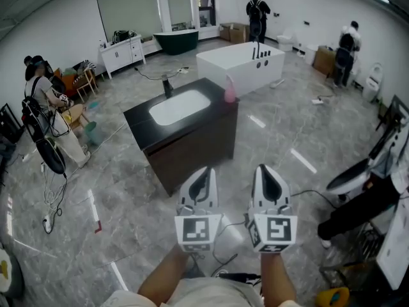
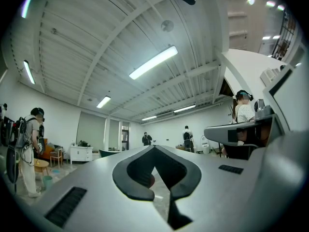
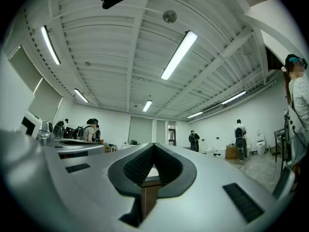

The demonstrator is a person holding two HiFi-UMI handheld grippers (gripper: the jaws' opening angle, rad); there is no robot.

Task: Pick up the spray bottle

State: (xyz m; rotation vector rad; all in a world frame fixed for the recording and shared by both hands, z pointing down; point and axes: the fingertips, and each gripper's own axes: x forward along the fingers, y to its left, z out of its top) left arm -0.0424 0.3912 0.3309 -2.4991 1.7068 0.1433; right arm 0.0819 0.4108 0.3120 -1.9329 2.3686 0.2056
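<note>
Left gripper (image 1: 204, 171): held out ahead at about waist height, pointing roughly level, jaws closed tip to tip with nothing between them.
Right gripper (image 1: 264, 168): just beside the left one and parallel to it, jaws closed and empty.
Left forearm (image 1: 161, 281): bare, reaching forward.
Right forearm (image 1: 276, 285): bare, reaching forward alongside the left.

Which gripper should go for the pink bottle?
Right, narrowly: the bottle stands at the counter's right edge, on the right gripper's side. The left gripper is equally far; both shut.
</note>
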